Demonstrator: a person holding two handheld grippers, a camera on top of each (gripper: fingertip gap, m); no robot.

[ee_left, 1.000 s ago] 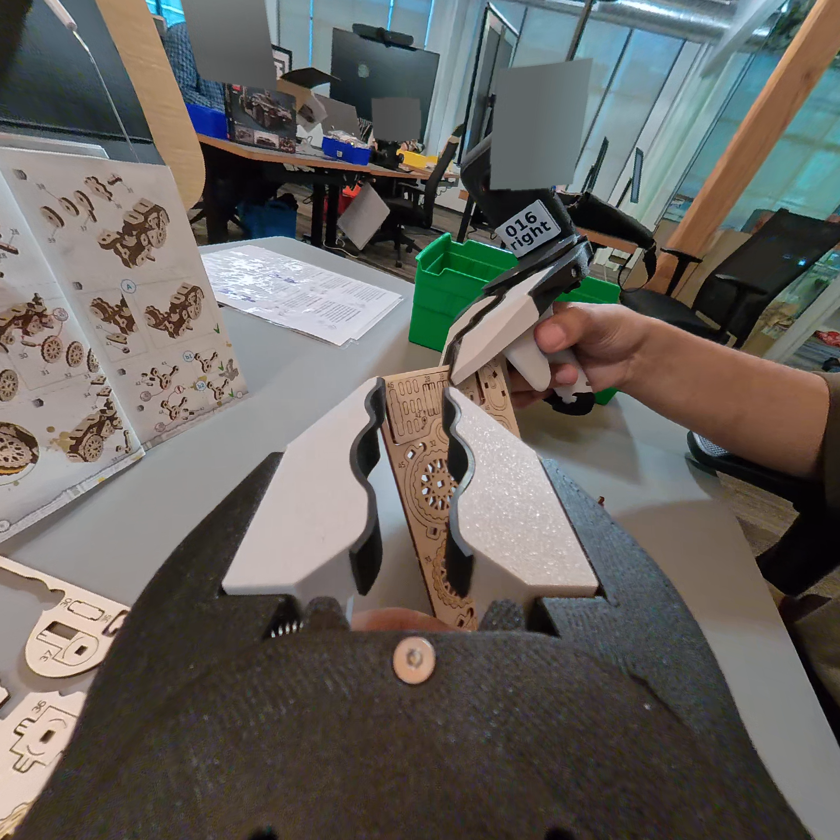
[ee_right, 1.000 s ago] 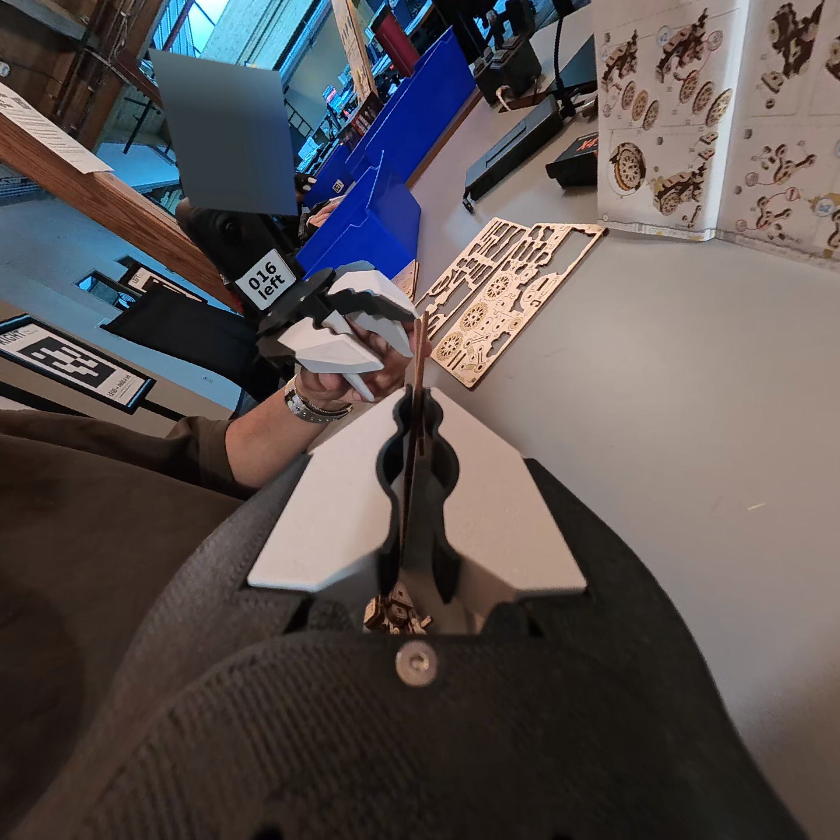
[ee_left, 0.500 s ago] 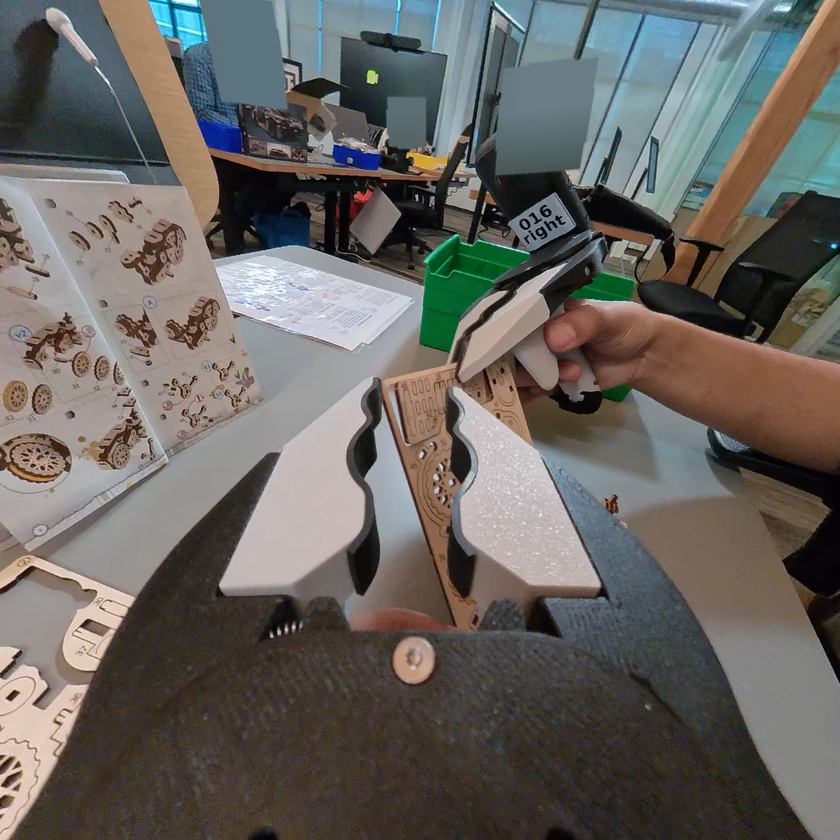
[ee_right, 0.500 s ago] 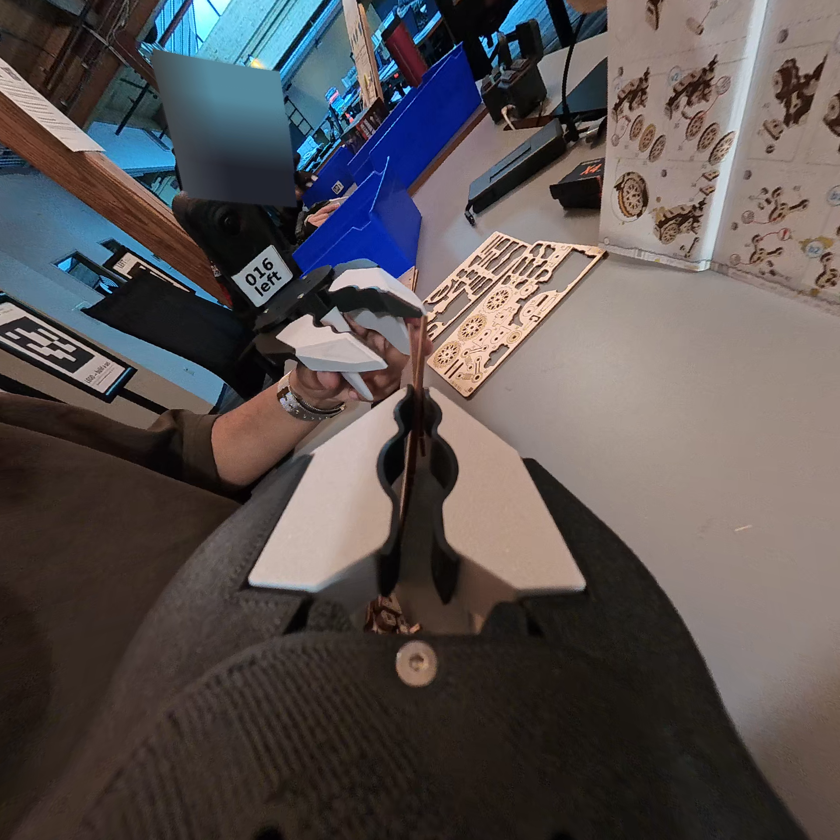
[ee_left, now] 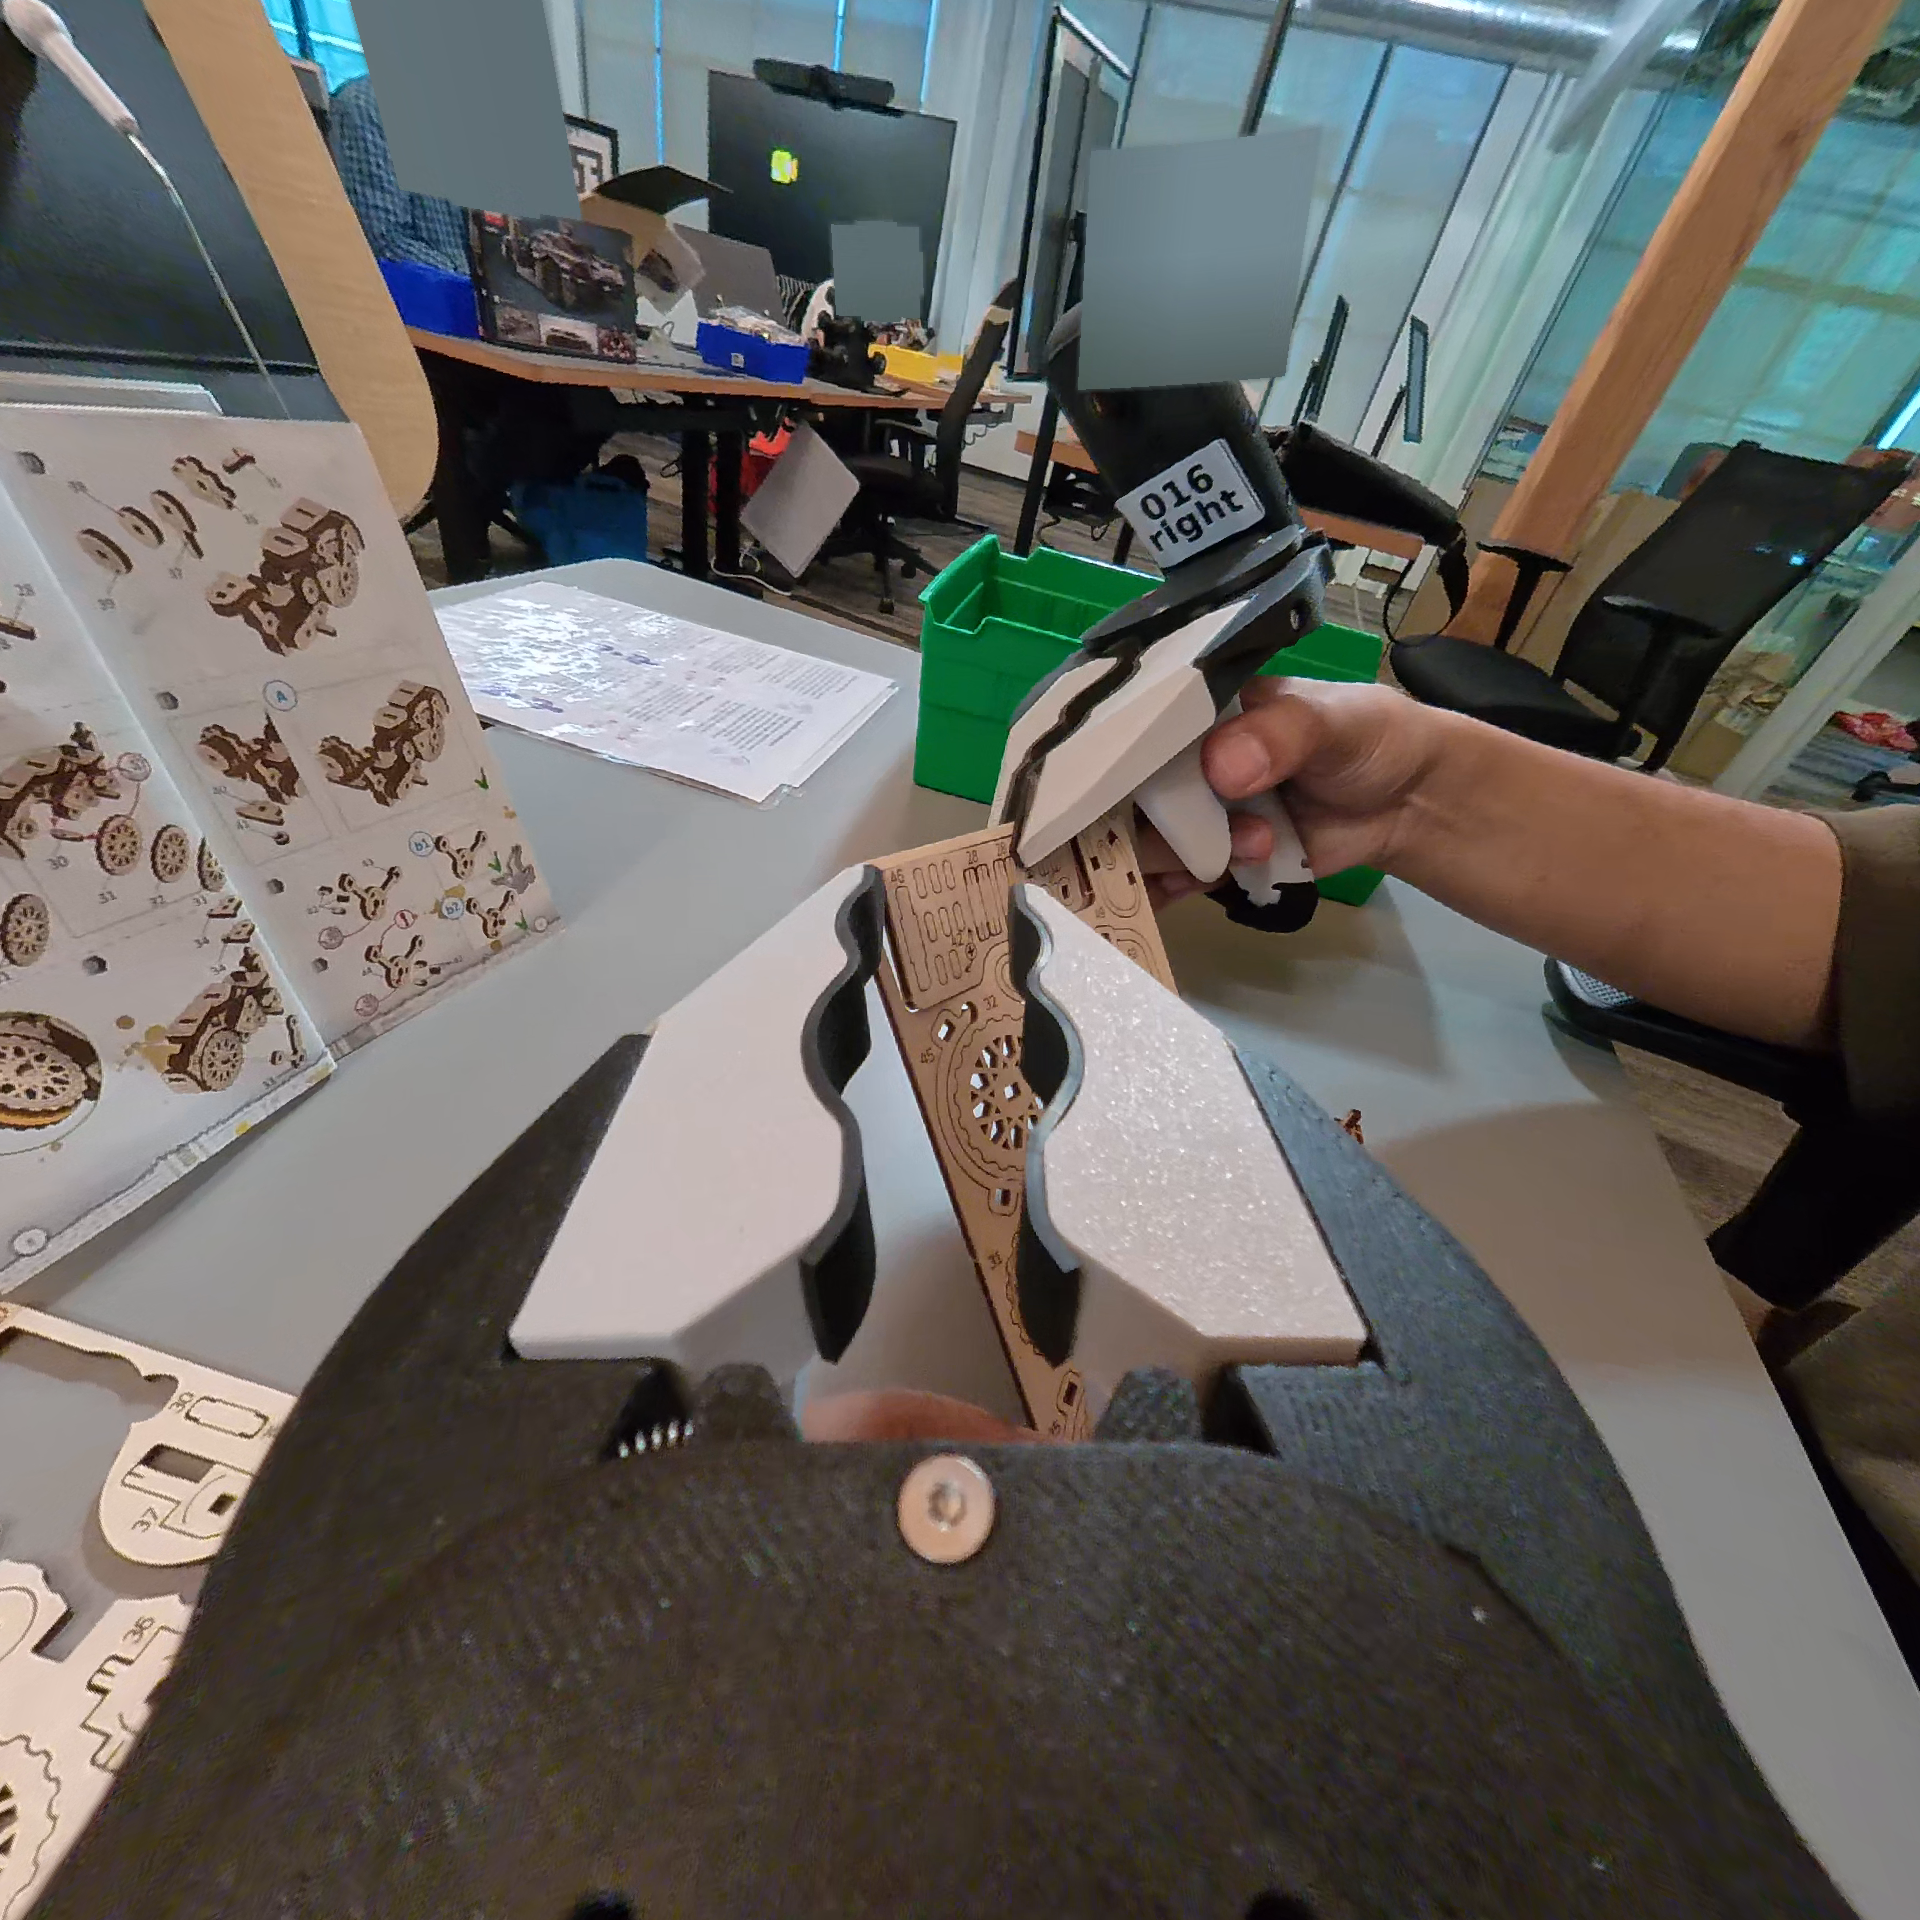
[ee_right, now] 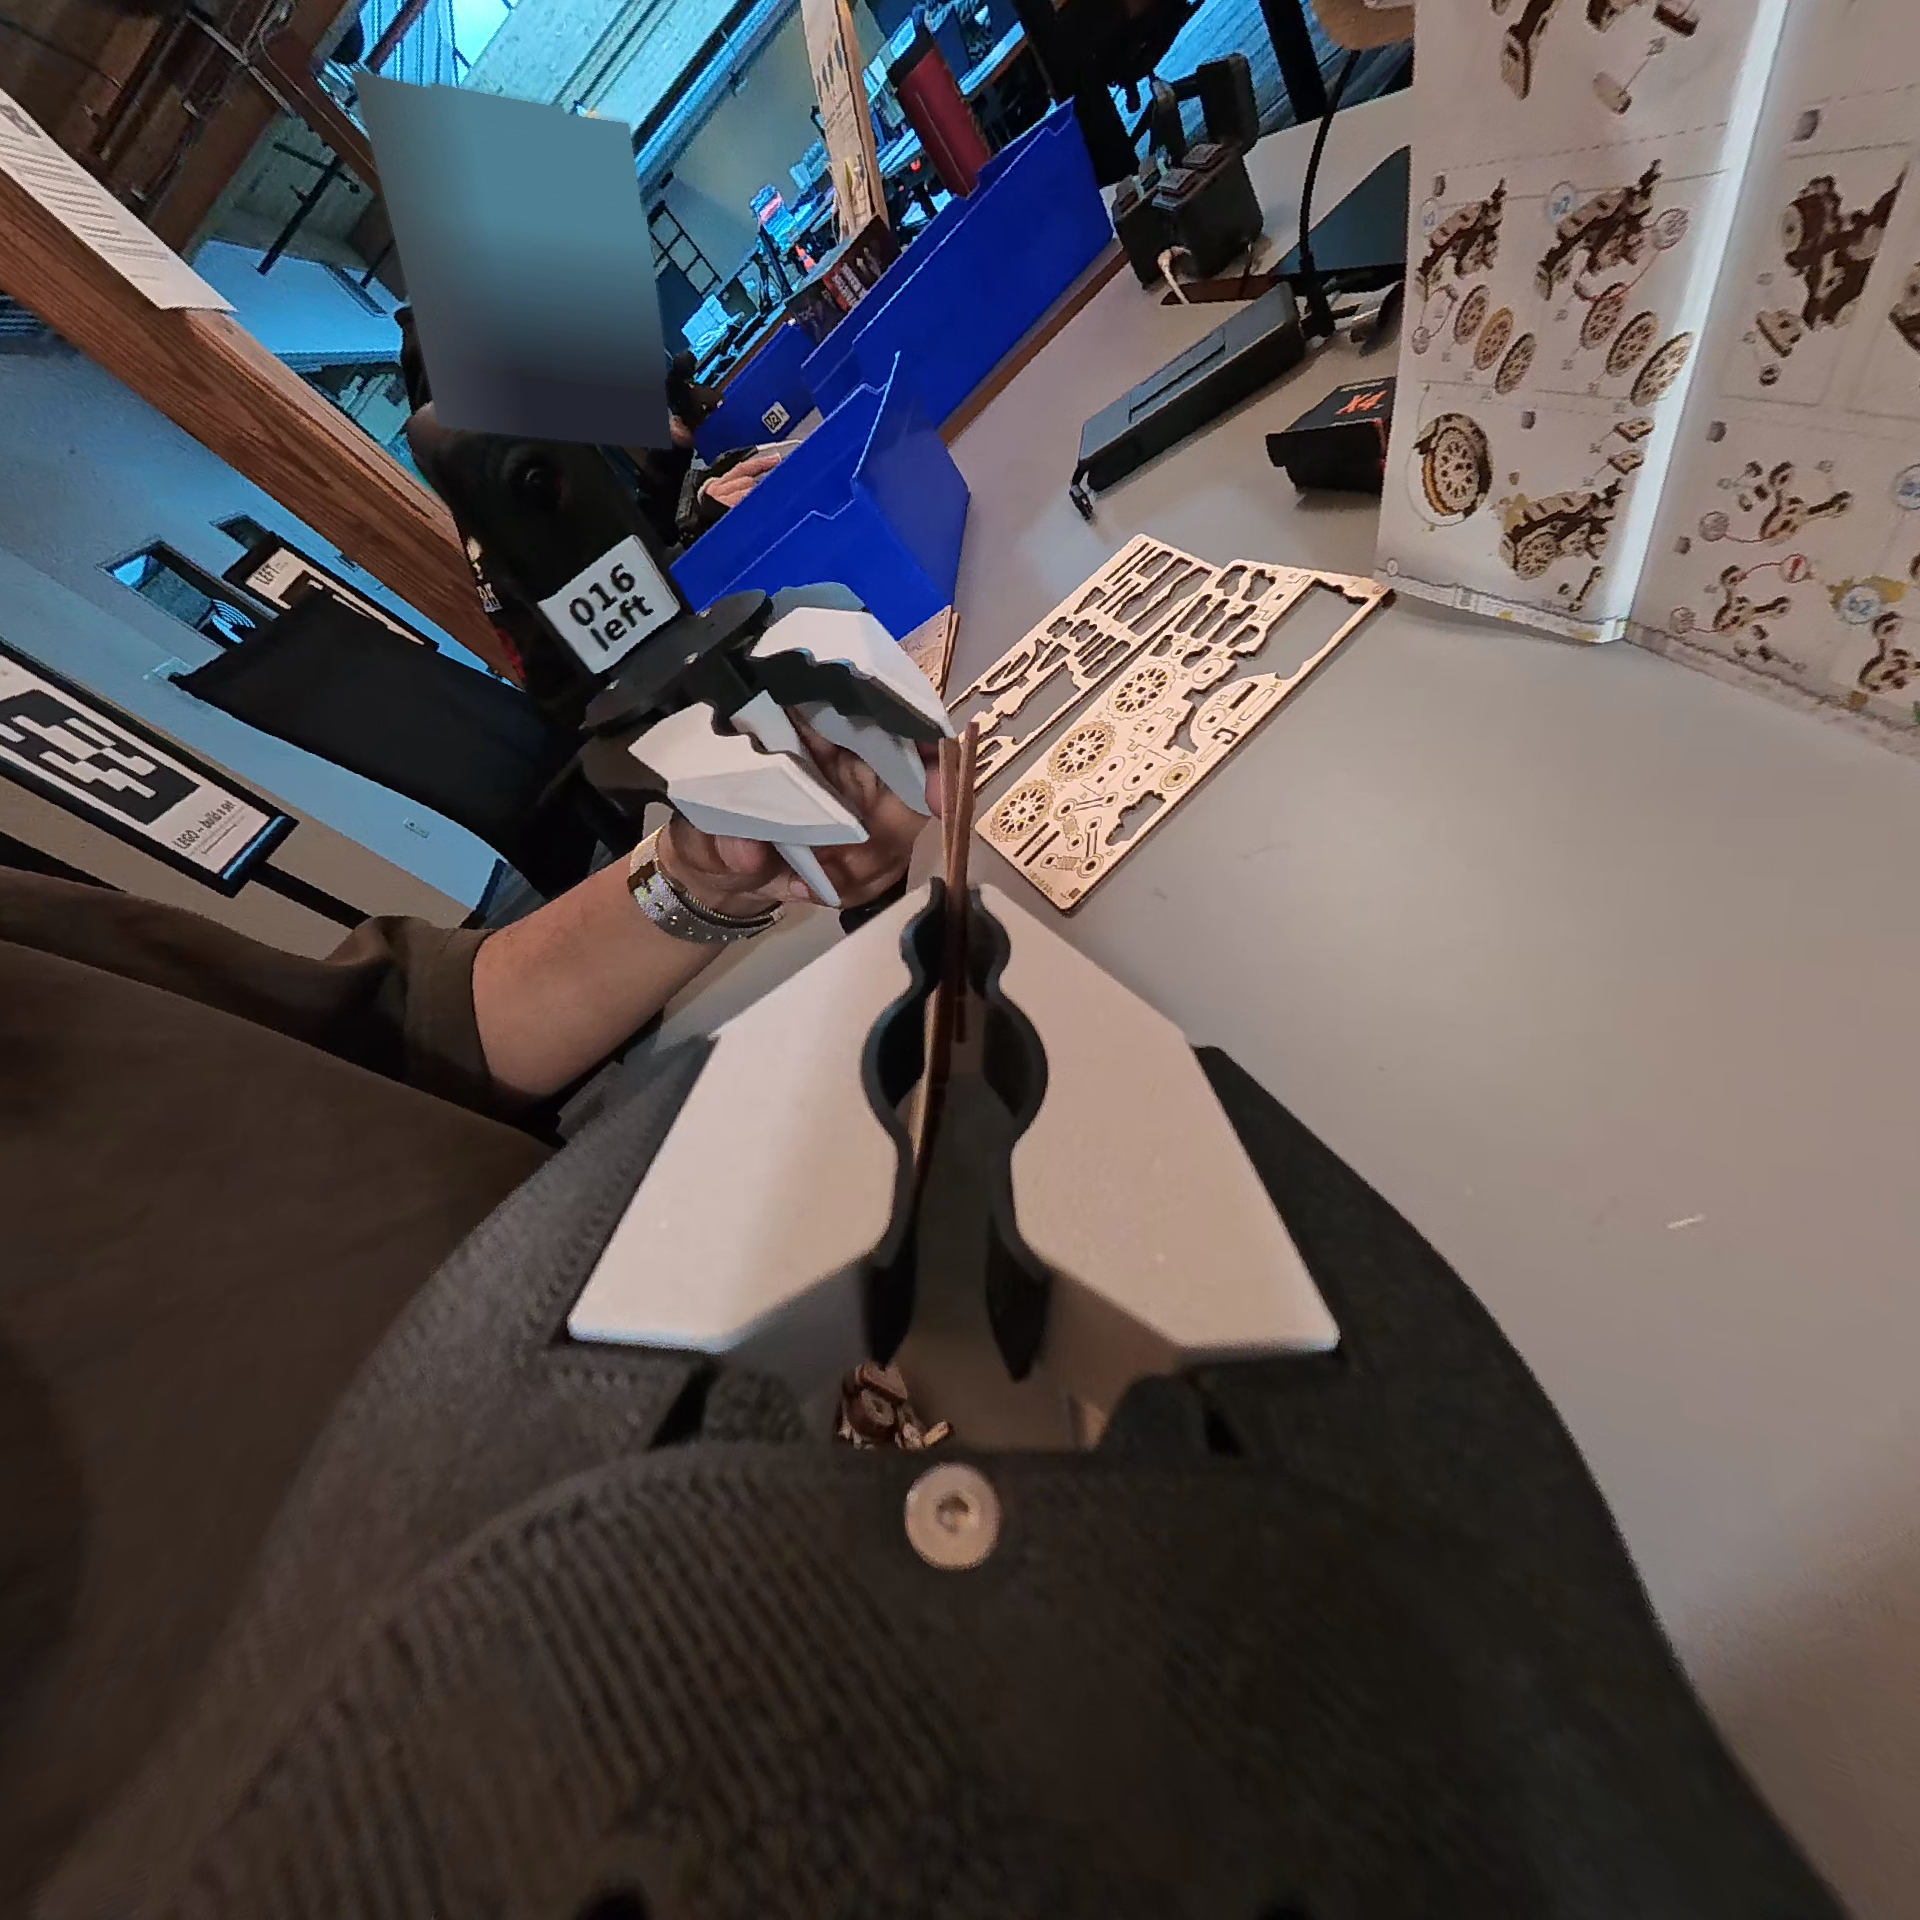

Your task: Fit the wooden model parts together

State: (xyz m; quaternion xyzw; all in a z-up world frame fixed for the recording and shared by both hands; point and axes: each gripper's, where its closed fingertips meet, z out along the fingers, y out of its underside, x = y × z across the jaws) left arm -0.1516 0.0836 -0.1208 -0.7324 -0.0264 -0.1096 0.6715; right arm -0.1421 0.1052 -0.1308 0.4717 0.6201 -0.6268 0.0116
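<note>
A thin laser-cut wooden parts sheet [ee_left: 966,1091] stands upright above the grey table [ee_left: 1455,1039]. My right gripper [ee_left: 1023,836] is shut on its top edge. In the right wrist view the sheet [ee_right: 958,790] shows edge-on, clamped between the shut right gripper's [ee_right: 958,902] fingers. My left gripper [ee_left: 940,899] is open. The sheet stands in its gap, against the right-hand finger [ee_left: 1143,1143]. The left gripper also shows in the right wrist view [ee_right: 899,779], open, just left of the sheet.
An instruction booklet [ee_left: 208,779] stands at the left. A second, partly punched-out wooden sheet [ee_right: 1143,717] lies flat on the table. A green bin [ee_left: 987,665] and a printed page [ee_left: 665,675] lie beyond. Blue bins [ee_right: 883,499] stand behind. The table edge [ee_left: 1714,1351] is at the right. The tips of both grippers are at nearly the same place.
Both grippers and the sheet have shifted slightly over the table. The right gripper has stayed shut on the sheet and the left has stayed open around it.
</note>
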